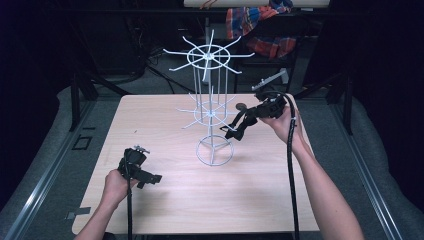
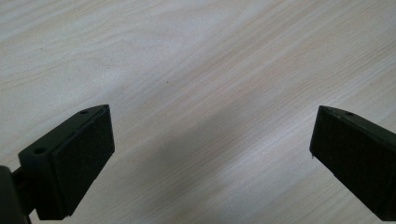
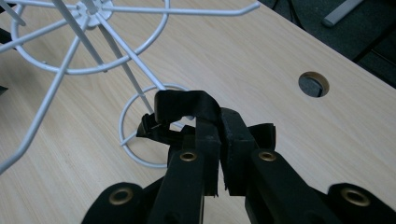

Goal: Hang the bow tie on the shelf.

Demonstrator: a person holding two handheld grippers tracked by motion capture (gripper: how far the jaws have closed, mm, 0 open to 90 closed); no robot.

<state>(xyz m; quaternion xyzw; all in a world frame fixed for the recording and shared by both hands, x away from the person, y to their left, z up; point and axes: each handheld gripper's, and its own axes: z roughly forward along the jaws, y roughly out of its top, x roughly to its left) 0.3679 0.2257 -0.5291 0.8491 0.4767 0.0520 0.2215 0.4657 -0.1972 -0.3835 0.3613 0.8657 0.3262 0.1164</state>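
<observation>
Between the jaws of the right gripper (image 3: 218, 154) a black strap (image 3: 187, 106) is pinched; the jaws are closed hard on it, so that a folded loop stands up above the fingertips while the rest, with what looks like a small buckle, hangs off toward the rack. The hold near the fold is judged to keep a loop open and forward of the jaws, ready to be slipped over a wire arm. In the high view the right gripper (image 1: 243, 125) is held above the bench (image 1: 250, 200), tilted down and leftward, its tip just beside the lower ring of arms of the white wire rack (image 1: 214, 112); whether strap and wire touch cannot be told. The rack stands upright on its round base near the middle of the bench, with a second, wider ring of arms at its top, so hooks are within reach from every side. The low approach is judged to aim at the lower tier.

The jaws of the left gripper (image 2: 212, 154) stand wide apart with nothing between them, bare wood grain lying under them. In the high view the left gripper (image 1: 145, 177) is kept low over the near left part of the bench, well apart from the rack, seemingly parked out of the way while the hanging is done one-handed.

A round hole (image 3: 314, 84) is cut in the bench beyond the right gripper.
</observation>
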